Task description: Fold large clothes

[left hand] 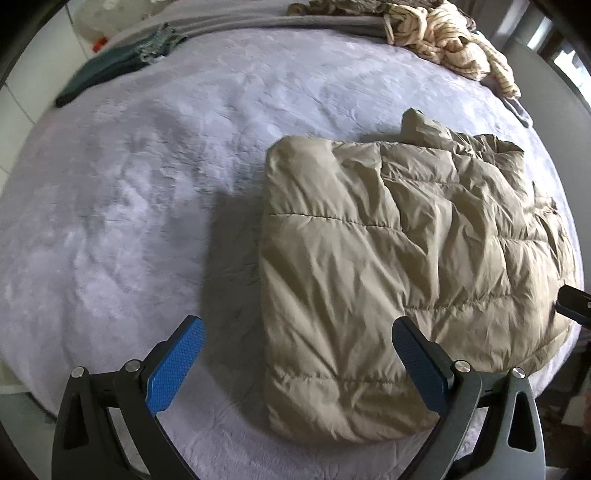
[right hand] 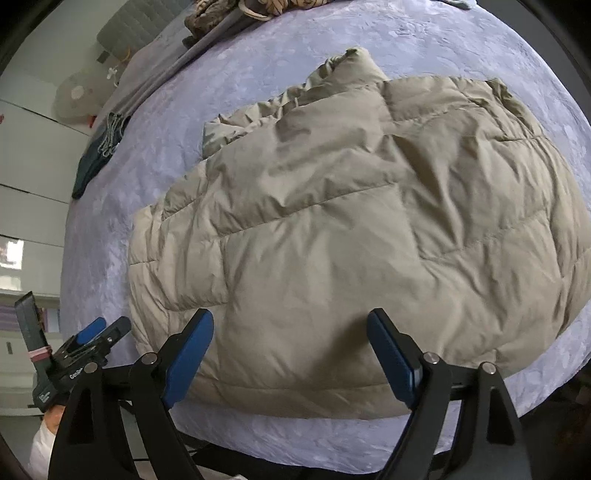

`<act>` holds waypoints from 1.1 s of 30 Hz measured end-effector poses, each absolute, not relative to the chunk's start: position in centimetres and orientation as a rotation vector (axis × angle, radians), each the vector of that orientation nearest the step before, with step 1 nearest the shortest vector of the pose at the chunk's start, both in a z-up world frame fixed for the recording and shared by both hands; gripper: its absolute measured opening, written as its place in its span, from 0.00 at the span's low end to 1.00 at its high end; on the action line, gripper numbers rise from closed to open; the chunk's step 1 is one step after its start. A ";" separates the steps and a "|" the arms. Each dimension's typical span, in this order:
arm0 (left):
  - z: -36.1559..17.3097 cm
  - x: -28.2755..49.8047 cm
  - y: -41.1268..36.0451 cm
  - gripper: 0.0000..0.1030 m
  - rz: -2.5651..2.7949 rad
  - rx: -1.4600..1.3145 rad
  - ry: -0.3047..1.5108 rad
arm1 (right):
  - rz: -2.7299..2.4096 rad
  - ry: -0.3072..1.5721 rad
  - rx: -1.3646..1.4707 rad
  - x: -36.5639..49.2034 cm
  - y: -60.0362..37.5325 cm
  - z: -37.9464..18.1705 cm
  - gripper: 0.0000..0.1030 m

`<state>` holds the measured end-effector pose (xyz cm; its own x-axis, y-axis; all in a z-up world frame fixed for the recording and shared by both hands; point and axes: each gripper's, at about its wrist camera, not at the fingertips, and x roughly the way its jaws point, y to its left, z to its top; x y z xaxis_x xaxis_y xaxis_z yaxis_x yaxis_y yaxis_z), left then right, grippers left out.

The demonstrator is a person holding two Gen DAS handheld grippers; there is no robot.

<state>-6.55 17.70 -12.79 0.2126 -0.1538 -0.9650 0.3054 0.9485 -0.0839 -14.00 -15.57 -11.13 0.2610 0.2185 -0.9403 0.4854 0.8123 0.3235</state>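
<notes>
A beige quilted puffer jacket lies folded on the lavender bed cover; it also fills the right wrist view. My left gripper is open and empty, above the jacket's near left edge. My right gripper is open and empty, just above the jacket's near hem. The left gripper shows at the lower left of the right wrist view. A tip of the right gripper shows at the right edge of the left wrist view.
A dark green folded garment lies at the bed's far left, also in the right wrist view. A striped cream clothes pile lies at the far right. A grey blanket runs along the far edge. White cabinets stand beyond.
</notes>
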 end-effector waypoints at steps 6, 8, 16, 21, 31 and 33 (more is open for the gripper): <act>-14.5 -4.2 19.0 0.99 -0.417 0.009 1.358 | -0.188 1.377 0.604 -13.1 -15.1 -12.2 0.85; -15.1 -3.5 19.7 0.99 -0.433 -0.043 1.369 | -0.157 1.419 0.601 -12.6 -15.1 -12.9 0.85; -21.5 -0.6 20.9 0.99 -0.624 -0.277 1.542 | -0.078 1.484 0.575 -11.3 -15.5 -13.9 0.85; -24.0 0.9 18.6 0.99 -0.736 -0.361 1.585 | -0.072 1.496 0.563 -10.9 -15.7 -14.3 0.85; -22.2 -0.1 14.3 0.26 -0.888 -0.357 1.628 | -0.091 1.459 0.562 -10.7 -16.8 -13.2 0.85; -20.3 -0.4 14.2 0.24 -0.888 -0.368 1.609 | -0.108 1.412 0.583 -10.8 -17.6 -12.8 0.82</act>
